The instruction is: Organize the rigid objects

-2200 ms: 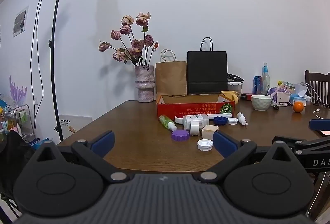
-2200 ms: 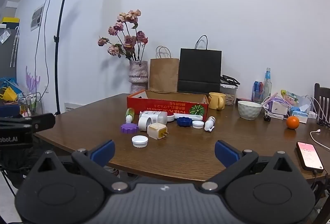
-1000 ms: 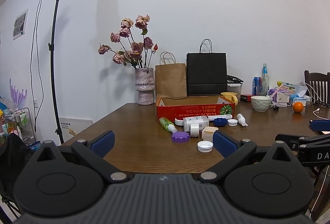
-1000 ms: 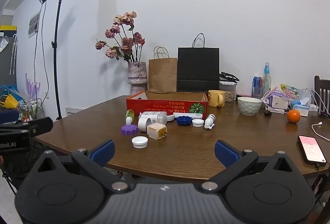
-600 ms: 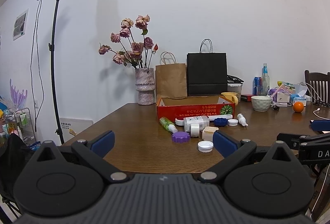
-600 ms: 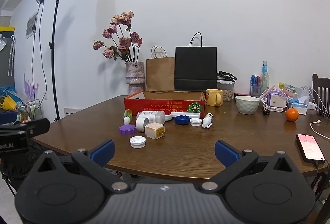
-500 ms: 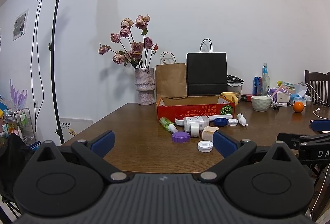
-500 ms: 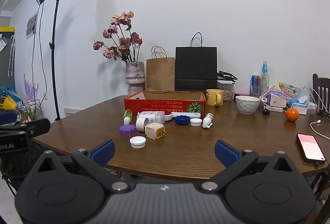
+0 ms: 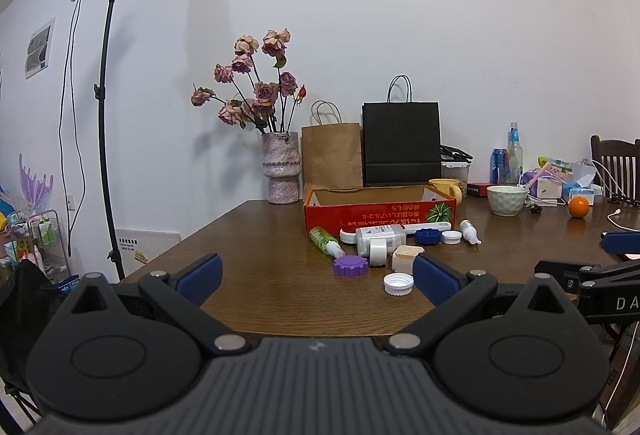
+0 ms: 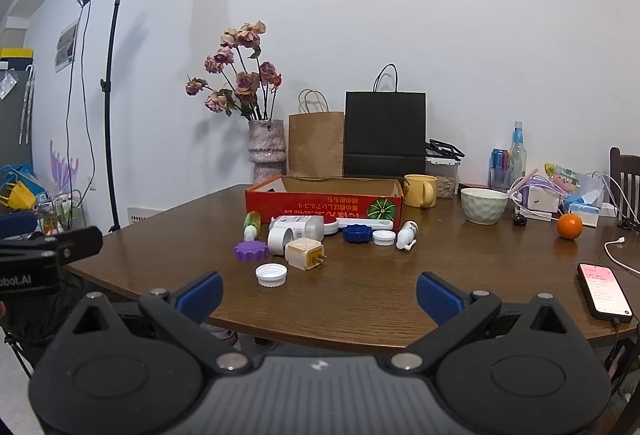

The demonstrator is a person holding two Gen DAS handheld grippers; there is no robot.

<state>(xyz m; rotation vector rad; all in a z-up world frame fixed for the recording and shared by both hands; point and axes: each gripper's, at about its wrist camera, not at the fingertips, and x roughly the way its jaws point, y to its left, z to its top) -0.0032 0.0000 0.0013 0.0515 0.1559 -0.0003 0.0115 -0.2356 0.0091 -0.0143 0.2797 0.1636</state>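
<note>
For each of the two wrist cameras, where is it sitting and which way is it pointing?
Left wrist: behind the open left gripper, off the table's near edge, facing the red box; the other gripper shows at right.
Right wrist: behind the open right gripper, same heading, further right; phone visible.
Shared: box, purple cap, orange.

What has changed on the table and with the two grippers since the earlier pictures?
Only the right gripper drifted a little, so its view slid sideways. Nothing was grasped or released. Both it and the left gripper stay open before the wooden table; the red cardboard box and white ridged cap lie unmoved.
</note>
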